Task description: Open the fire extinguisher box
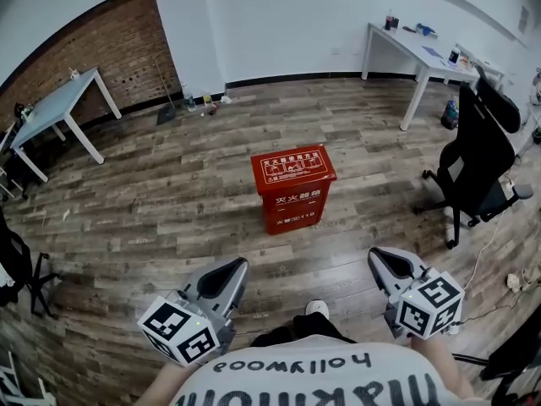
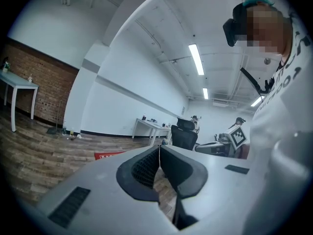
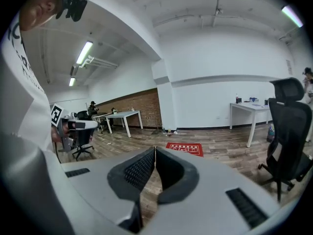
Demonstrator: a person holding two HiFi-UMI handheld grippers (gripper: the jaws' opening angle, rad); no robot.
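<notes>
Wood-plank floor (image 1: 169, 193), boxy red metal cabinet (image 1: 293, 188)

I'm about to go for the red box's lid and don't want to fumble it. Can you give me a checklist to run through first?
1. Fire extinguisher box upright on the floor, in view: ok.
2. Its lid shut, nothing on top: ok.
3. Left tongs shut and empty: ok.
4. Right tongs shut and empty: ok.
5. Tongs near enough to the box: not ok, both are well short of it.
6. How the lid opens: cannot tell from here.
</notes>
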